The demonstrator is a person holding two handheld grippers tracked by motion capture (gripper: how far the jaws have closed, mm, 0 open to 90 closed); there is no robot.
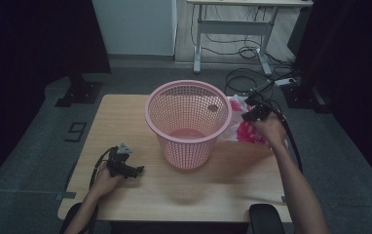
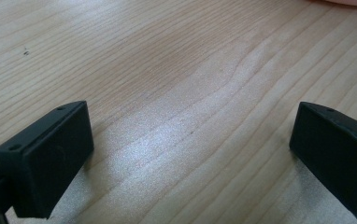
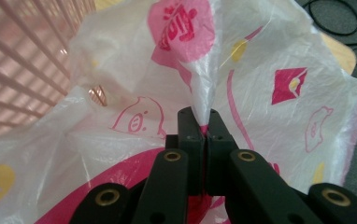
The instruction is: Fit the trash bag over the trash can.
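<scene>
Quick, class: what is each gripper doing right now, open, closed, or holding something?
Left gripper: open, empty, resting low over the wooden table.
Right gripper: shut on the printed plastic bag, beside the pink basket.

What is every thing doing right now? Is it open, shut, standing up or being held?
Basket: upright on the table, top open.
Plastic bag: crumpled, pinched and held beside the basket.
Right gripper: shut on the bag.
Left gripper: open, nothing between its jaws, low over the table.

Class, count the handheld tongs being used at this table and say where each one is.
2. The left tongs rest open on the wooden table near its front left, with nothing between them. The right tongs are right of the pink basket, shut on the plastic bag.
</scene>
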